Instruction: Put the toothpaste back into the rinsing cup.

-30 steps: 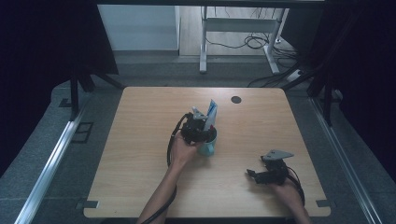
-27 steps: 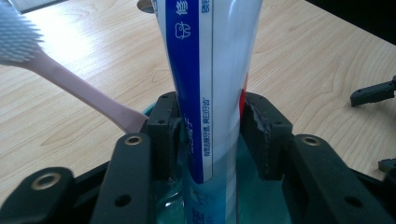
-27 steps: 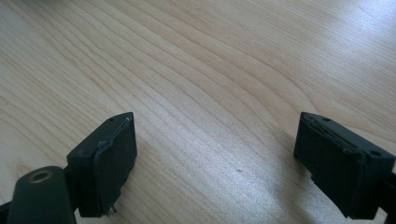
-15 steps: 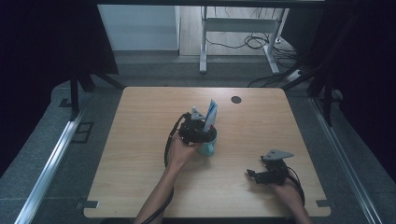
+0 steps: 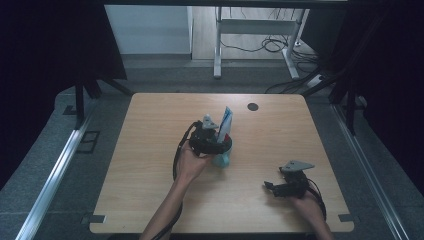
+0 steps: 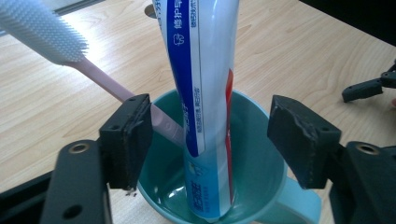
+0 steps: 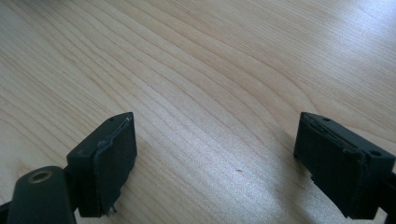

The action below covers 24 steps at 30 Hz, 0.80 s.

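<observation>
A teal mug (image 6: 261, 186) stands near the middle of the table (image 5: 150, 150). Upright inside it is a white and blue toothpaste tube (image 6: 205, 93), and a toothbrush (image 6: 46, 32) with a pink handle leans out to the left. My left gripper (image 6: 210, 126) hovers over the mug with its jaws on either side of the tube. The jaws have just been opening and do not press on the tube. The pink handle passes close by the left pad (image 6: 133, 135). From above, my left gripper (image 5: 220, 142) sits at the mug (image 5: 222, 159). My right gripper (image 7: 215, 144) rests open over bare wood at the front right (image 5: 270, 186).
A small dark round hole (image 5: 253, 106) marks the table's far side. Metal rails run along the floor on both sides, and a stand with cables is beyond the far edge. The right gripper's jaw tip (image 6: 369, 86) is at the right of the left gripper view.
</observation>
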Available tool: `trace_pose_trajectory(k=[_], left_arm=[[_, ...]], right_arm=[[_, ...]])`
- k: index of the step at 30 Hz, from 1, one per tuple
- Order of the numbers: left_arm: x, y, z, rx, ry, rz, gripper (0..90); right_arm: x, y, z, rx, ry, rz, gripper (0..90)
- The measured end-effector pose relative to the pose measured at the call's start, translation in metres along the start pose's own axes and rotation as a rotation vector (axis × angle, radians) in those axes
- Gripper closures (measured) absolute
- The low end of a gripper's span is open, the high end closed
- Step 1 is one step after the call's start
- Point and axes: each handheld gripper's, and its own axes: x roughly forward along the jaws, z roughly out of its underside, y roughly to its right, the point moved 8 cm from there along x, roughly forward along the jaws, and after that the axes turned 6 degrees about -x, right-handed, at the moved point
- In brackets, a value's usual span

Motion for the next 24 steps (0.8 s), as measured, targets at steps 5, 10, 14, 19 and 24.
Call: trace_pose_trajectory(k=[5, 10, 14, 19, 24], left_arm=[[-0.004, 0.000, 0.003, 0.002, -0.011, -0.001, 23.3], [-0.009, -0.001, 0.005, -0.010, -0.004, 0.002, 18.2], [-0.015, -0.003, 0.006, -0.020, 0.000, 0.000, 14.5], [-0.020, -0.004, 0.008, -0.012, -0.002, 0.004, 12.7], [-0.024, -0.004, 0.010, -0.004, 0.001, 0.011, 10.4]], right_arm=[[0.000, 0.000, 0.000, -0.001, 0.000, 0.000, 13.2], [0.000, 0.000, 0.000, -0.001, 0.001, 0.001, 13.2], [0.000, 0.000, 0.000, -0.001, 0.001, 0.000, 13.2], [0.000, 0.000, 0.000, -0.001, 0.000, 0.000, 13.2], [0.000, 0.000, 0.000, -0.002, 0.000, 0.000, 13.2]])
